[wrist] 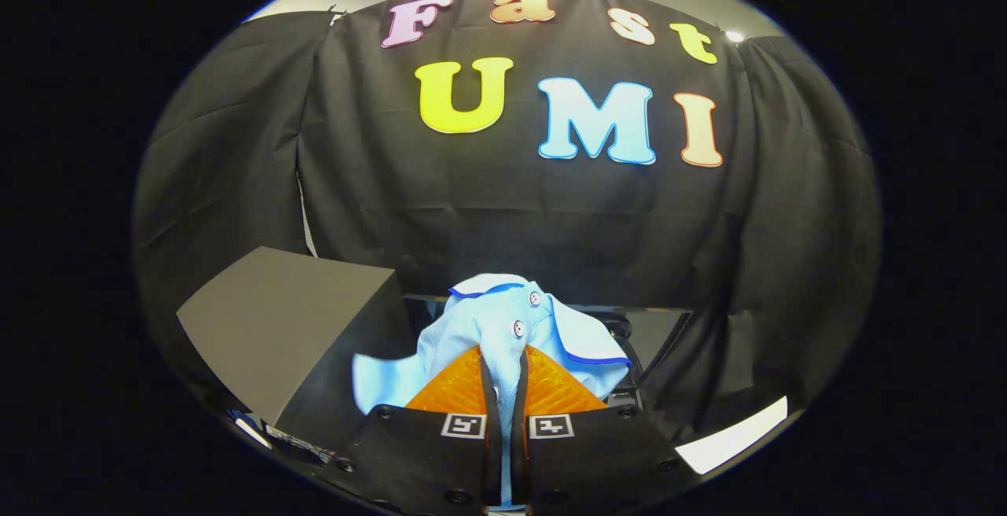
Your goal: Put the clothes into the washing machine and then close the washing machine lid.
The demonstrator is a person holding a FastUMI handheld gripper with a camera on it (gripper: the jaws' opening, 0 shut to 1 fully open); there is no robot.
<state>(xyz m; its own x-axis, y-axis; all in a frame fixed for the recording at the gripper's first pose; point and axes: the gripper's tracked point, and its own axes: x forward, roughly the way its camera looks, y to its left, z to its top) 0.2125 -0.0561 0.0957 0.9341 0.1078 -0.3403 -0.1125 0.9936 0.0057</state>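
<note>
A light blue shirt (503, 319) with a darker blue trim and small white buttons hangs pinched between my two fingers, bunched up just ahead of them. My gripper (503, 370) is shut on it, with only a thin fold of cloth showing in the narrow gap. The shirt is lifted off any surface and covers the fingertips. To the left of the fingers stands a dark grey box-shaped body (291, 327), seemingly the washing machine, with its flat top facing up. Its opening is not visible from here.
Behind the shirt runs a dark ledge or table edge (661, 319) with a black cable or fitting (621, 331) near it. The booth's black cloth wall closes off the back. A white strip of surface (735, 437) lies low to the right.
</note>
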